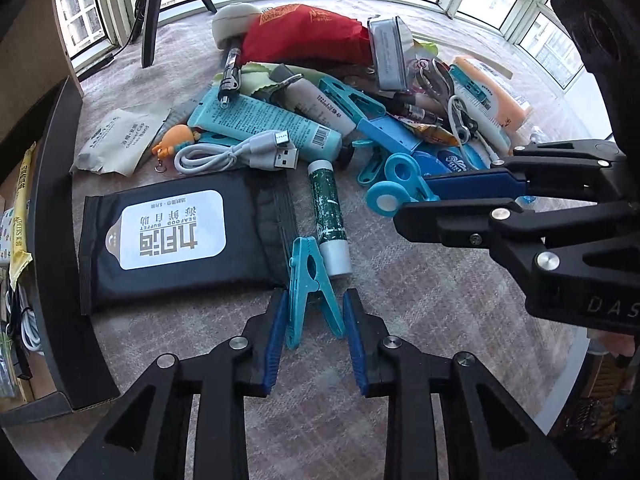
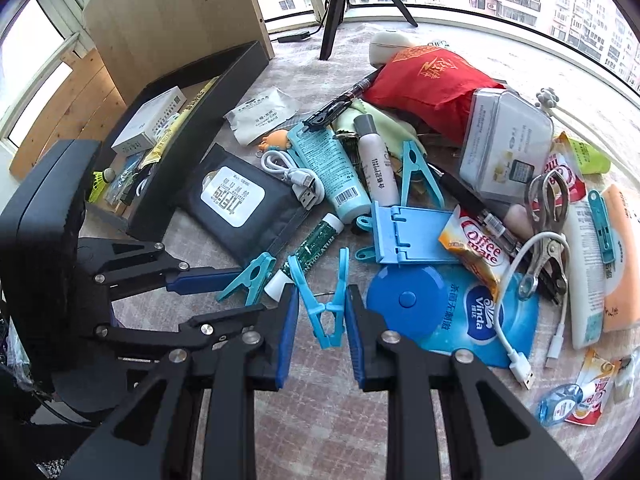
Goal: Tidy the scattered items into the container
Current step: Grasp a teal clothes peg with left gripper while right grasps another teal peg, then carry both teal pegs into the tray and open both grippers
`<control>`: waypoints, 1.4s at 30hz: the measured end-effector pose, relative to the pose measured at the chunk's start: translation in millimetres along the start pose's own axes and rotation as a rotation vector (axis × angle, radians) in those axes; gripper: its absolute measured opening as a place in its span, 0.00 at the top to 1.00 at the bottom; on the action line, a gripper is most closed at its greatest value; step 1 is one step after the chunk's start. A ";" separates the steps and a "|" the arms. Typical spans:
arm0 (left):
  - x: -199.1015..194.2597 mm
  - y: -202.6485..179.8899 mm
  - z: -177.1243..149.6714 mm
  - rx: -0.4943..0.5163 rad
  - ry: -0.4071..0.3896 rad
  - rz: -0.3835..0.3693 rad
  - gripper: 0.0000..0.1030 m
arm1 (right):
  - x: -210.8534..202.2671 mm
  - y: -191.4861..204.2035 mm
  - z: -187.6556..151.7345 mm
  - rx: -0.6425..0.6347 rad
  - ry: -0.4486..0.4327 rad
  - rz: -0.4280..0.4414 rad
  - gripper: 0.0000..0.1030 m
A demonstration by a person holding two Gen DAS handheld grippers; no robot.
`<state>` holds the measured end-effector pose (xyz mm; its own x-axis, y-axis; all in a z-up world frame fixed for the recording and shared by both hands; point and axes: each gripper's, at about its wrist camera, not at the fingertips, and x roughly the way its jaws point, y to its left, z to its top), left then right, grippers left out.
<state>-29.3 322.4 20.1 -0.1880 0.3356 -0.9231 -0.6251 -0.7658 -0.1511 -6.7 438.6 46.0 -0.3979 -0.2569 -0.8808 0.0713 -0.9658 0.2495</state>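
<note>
A teal clothespin (image 1: 312, 276) lies on the cloth-covered table between the fingers of my left gripper (image 1: 316, 296). Its left leg rests against one pad and a thin gap shows at the other, so the gripper is open around it. My right gripper (image 2: 323, 288) is shut on a second blue clothespin (image 2: 328, 320), its legs pointing away from me. The left wrist view shows that right gripper (image 1: 412, 198) at the right with its clothespin (image 1: 416, 188). The black container (image 1: 52, 200) stands at the left, holding several items.
The pile beyond holds a black wipes pack (image 1: 172, 232), a green tube (image 1: 328, 208), a white USB cable (image 1: 224, 156), a red bag (image 1: 304, 36), a blue stand (image 2: 408, 236) and a Vinda pack (image 2: 476, 312). Tripod legs (image 2: 332, 8) and windows are behind.
</note>
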 end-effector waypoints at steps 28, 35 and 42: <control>-151.6 182.6 -43.5 -0.371 -0.295 0.180 0.75 | 9.1 148.3 90.2 -0.145 -0.108 0.158 0.78; -169.5 239.9 -81.3 -0.491 -0.304 0.268 0.75 | 38.6 217.2 103.1 -0.224 -0.082 0.172 0.78; -178.3 248.6 -85.2 -0.526 -0.316 0.347 0.66 | 48.1 248.9 106.5 -0.274 -0.078 0.119 0.61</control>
<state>-86.6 25.4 117.0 -0.5708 0.1063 -0.8142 -0.0549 -0.9943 -0.0913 -105.5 189.7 108.6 -0.4404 -0.3750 -0.8157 0.3608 -0.9059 0.2217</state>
